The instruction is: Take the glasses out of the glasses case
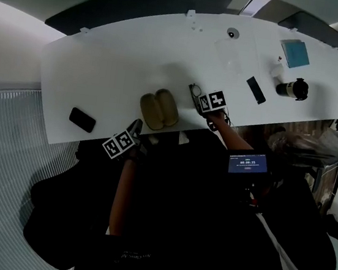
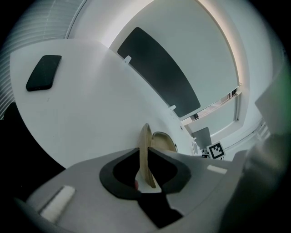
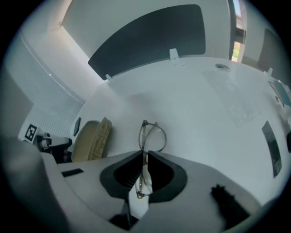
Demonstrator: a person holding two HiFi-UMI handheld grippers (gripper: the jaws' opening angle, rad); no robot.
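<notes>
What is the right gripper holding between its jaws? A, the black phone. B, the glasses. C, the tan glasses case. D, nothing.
B: the right gripper has its jaws closed on the glasses, which are out of the open tan glasses case beside them.

From my head view I look steeply down on the white table (image 1: pixel 135 65) from well above. Each gripper view rides close behind its own jaws, skimming low across the table toward its far edge; all three share the open glasses case (image 1: pixel 159 109).
</notes>
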